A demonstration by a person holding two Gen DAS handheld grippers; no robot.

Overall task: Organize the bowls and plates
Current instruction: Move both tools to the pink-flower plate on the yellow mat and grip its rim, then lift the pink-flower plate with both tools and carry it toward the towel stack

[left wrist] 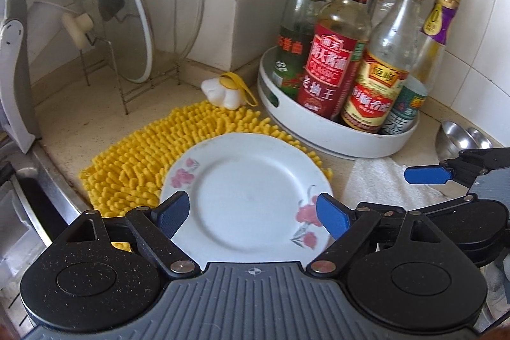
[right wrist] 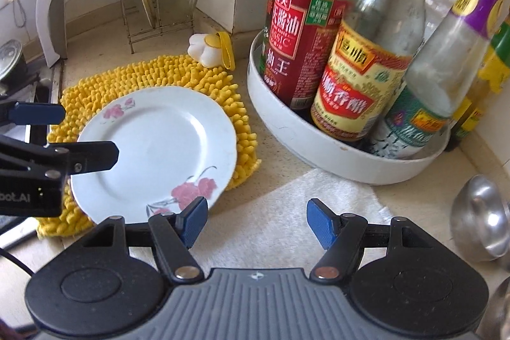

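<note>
A white plate with pink flowers [left wrist: 251, 193] lies flat on a yellow shaggy mat [left wrist: 143, 161]; it also shows in the right wrist view [right wrist: 159, 148]. My left gripper [left wrist: 253, 217] is open and empty, its fingers just above the plate's near rim. My right gripper [right wrist: 256, 225] is open and empty over a white cloth [right wrist: 280, 212], to the right of the plate. Steel bowls [right wrist: 481, 215] sit at the right edge; they also show in the left wrist view [left wrist: 455, 139]. The right gripper shows in the left wrist view [left wrist: 427, 176], the left gripper in the right wrist view [right wrist: 63, 133].
A white turntable rack [left wrist: 318, 129] with several sauce bottles stands right of the mat. A wire rack with glass lids [left wrist: 127, 31] stands at the back left. A flower-shaped object [left wrist: 223, 91] lies behind the mat. A stove edge [left wrist: 38, 196] is on the left.
</note>
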